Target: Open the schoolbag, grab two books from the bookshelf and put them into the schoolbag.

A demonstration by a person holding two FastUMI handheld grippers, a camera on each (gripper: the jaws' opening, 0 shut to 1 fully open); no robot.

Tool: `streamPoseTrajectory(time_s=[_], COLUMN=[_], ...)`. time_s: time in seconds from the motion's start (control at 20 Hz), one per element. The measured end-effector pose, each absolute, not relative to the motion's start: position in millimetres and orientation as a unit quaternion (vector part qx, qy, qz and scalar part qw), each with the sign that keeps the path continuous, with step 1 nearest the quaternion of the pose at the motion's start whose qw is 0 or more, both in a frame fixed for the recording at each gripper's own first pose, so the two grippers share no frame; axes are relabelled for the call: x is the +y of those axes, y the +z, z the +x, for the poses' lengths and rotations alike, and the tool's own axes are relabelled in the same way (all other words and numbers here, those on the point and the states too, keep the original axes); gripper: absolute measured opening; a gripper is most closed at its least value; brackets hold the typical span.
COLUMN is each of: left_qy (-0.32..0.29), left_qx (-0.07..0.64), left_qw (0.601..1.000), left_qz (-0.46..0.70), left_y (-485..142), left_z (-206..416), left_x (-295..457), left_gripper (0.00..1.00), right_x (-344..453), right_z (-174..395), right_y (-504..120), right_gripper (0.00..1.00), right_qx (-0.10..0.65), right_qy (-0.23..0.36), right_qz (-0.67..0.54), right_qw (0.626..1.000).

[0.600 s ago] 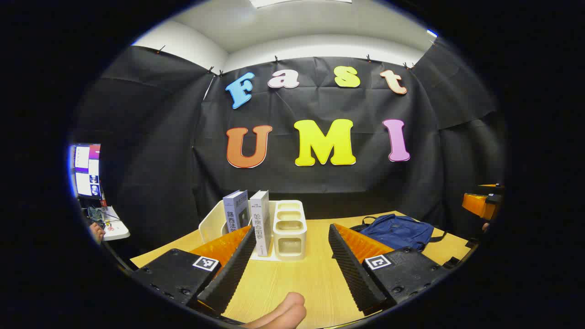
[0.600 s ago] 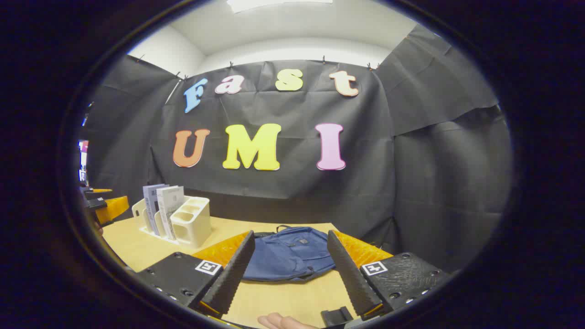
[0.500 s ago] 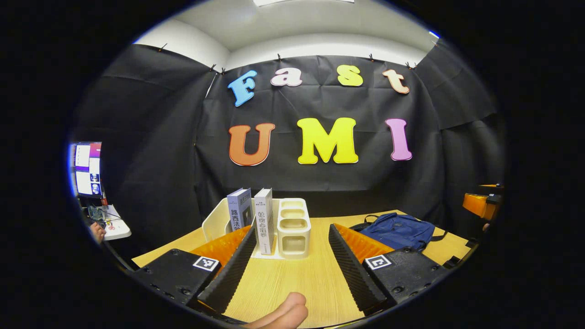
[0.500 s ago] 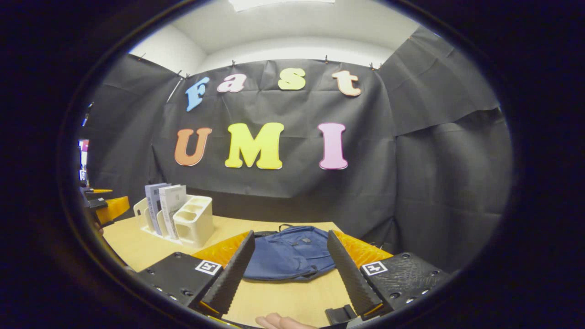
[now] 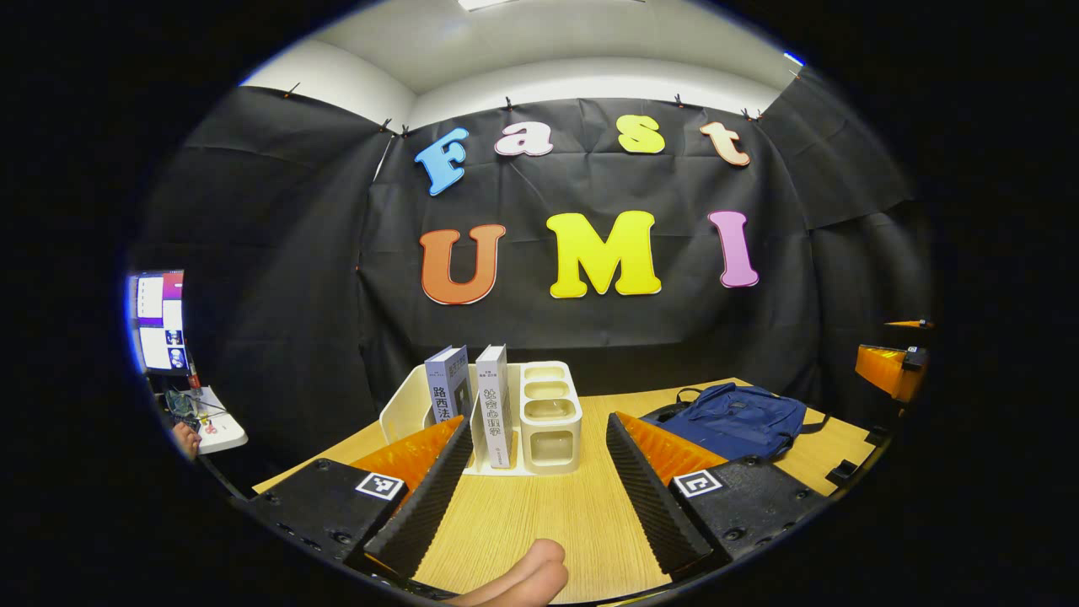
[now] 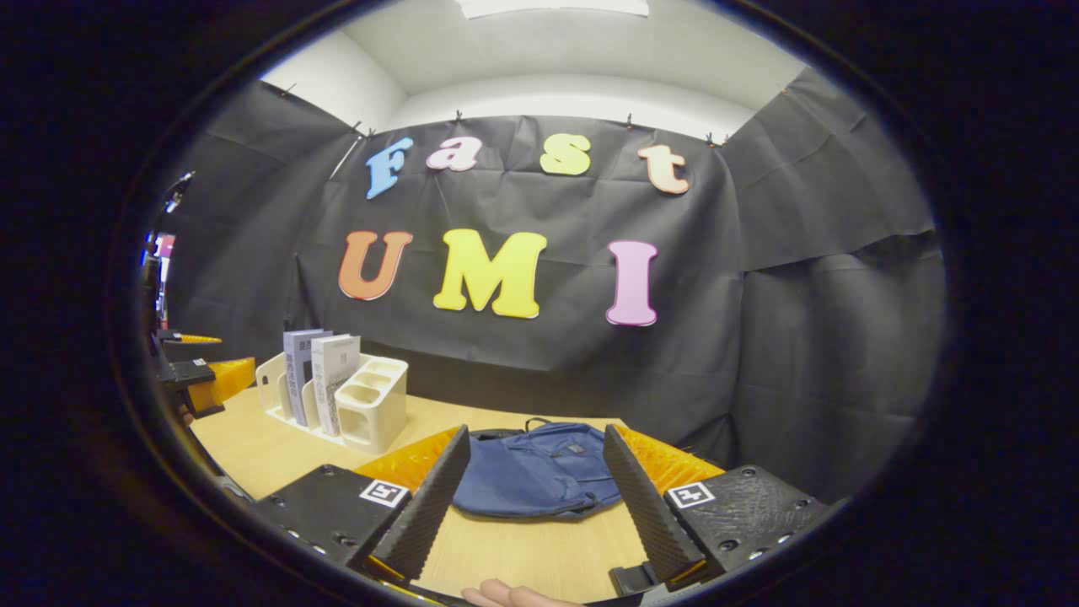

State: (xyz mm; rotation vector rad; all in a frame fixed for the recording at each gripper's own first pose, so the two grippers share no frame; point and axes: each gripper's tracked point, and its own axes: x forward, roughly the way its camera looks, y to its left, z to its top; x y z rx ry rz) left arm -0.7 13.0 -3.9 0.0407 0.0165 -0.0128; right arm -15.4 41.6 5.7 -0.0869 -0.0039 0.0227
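Here both grippers hover over the counter [image 5: 539,514], jaws spread wide and grasping nothing.

The left gripper [image 5: 535,480] faces the white bookshelf [image 5: 550,417], where two books [image 5: 472,396] stand upright side by side in its slots. The right gripper [image 6: 533,493] faces the blue schoolbag [image 6: 539,476], which lies flat and zipped on the counter, well apart from the bookshelf and to its right. A fingertip [image 5: 523,577] shows at the left gripper view's bottom edge.
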Motion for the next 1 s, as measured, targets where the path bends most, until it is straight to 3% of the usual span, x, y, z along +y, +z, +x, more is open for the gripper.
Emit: streamPoseTrajectory(time_s=[0.6, 1.0], left_qy=[0.006, 0.018], left_qx=[0.028, 0.031], left_qw=[0.999, 0.998], left_qz=[0.027, 0.043], left_y=[-18.8, -25.9], left_z=[8.3, 14.9], left_x=[17.4, 25.8], left_gripper=[1.0, 1.0], right_x=[42.0, 67.0], right_z=[-1.2, 58.6], right_y=[-19.6, -60.9], right_gripper=[0.98, 0.98], right_qx=[0.03, 0.078], right_qy=[0.011, 0.036], right_qz=[-0.058, -0.083], right_qw=[0.998, 0.993])
